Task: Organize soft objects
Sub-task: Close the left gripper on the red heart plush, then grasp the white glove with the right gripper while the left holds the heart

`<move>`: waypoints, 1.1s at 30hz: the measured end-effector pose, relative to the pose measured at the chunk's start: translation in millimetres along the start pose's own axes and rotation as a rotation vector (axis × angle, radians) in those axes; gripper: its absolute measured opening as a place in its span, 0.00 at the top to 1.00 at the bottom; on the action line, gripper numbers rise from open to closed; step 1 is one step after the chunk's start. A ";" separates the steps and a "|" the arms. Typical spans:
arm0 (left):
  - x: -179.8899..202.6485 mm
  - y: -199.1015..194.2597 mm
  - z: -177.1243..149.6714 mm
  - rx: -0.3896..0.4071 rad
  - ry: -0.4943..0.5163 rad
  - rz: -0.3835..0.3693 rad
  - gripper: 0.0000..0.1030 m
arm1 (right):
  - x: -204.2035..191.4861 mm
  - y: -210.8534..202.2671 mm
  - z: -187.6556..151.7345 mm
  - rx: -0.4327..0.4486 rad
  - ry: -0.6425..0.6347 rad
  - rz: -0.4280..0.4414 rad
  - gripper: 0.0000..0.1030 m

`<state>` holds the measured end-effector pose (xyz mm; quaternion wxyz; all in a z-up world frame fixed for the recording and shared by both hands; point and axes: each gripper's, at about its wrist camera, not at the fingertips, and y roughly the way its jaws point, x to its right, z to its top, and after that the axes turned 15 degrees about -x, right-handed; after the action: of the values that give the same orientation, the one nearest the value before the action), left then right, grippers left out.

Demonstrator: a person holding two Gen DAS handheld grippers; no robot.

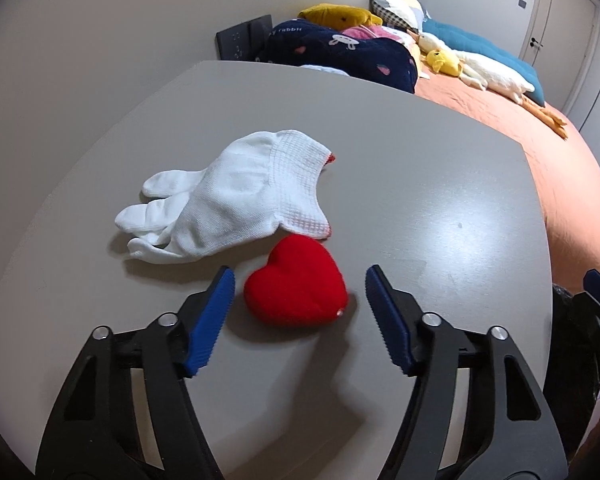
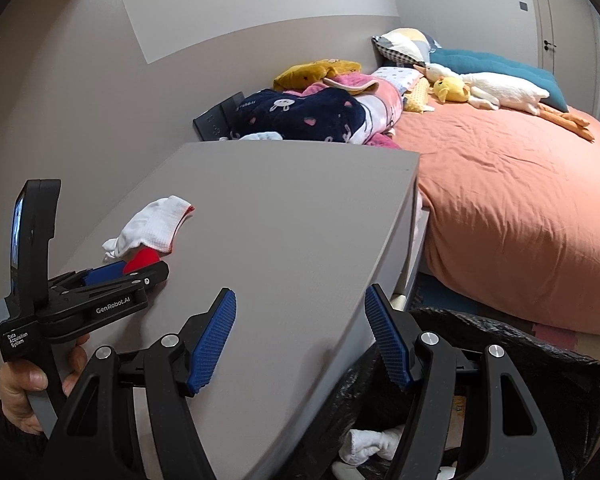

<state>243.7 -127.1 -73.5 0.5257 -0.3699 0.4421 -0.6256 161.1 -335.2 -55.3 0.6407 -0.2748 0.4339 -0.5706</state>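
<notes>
Two soft things lie on the grey table (image 1: 440, 184) ahead of the left gripper (image 1: 300, 300): a pair of white gloves (image 1: 224, 200), the larger item, just beyond and to the left of its fingertips, and a small red plush heart (image 1: 296, 286) sitting right between the spread blue pads (image 1: 214, 320), its far lobe touching or nearly touching the glove cuff. Judging by this layout, the step in hand is the pick of the heart, with the gloves left for afterwards. The left gripper is spread wide and empty, its jaws standing either side of the heart without touching it; the next move calls for easing slightly forward and down so the pads bracket the widest part, then squeezing gently, since plush will likely compress and could slip out if pinched only at the tip. Care is also needed not to catch the glove cuff along with it. Seen from the right wrist camera, the left gripper (image 2: 148, 270) is held low and nearly level over the table, the person's hand (image 2: 28, 388) wrapped round its handle. The right gripper (image 2: 300, 336) hangs at the table's near edge, jaws parted and holding nothing, above a black bag (image 2: 520, 344) below and to its right, where something white already lies; that bag looks like the probable drop place.
</notes>
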 end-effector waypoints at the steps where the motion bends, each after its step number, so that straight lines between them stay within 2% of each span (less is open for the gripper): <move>1: -1.1 0.9 0.4 -0.004 0.002 -0.005 0.44 | -1.6 1.2 0.2 -0.001 -0.001 0.002 0.34; 3: -2.8 2.9 0.9 -0.013 0.003 -0.013 0.52 | -5.6 3.7 1.2 -0.004 -0.009 0.004 0.34; 12: -10.9 2.1 1.1 0.000 -0.011 -0.034 0.53 | -18.8 5.8 2.6 -0.004 -0.029 0.004 0.34; 18: -19.7 -14.4 -20.0 0.032 -0.009 -0.019 0.53 | -28.9 9.0 9.2 -0.011 -0.052 0.014 0.34; 24: -53.7 -27.7 -42.0 0.042 -0.070 0.017 0.53 | -49.6 19.2 16.0 -0.027 -0.076 0.025 0.34; 29: -87.8 -37.2 -44.2 0.057 -0.142 0.032 0.53 | -74.7 29.6 22.4 -0.045 -0.115 0.042 0.34; 33: -111.9 -44.6 -45.9 0.078 -0.190 0.073 0.53 | -95.7 38.3 28.4 -0.061 -0.146 0.061 0.34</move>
<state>205.8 -6.9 -46.6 0.6016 -0.3906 0.3785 -0.5849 207.3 -238.8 -51.1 0.6790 -0.3218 0.4113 -0.5160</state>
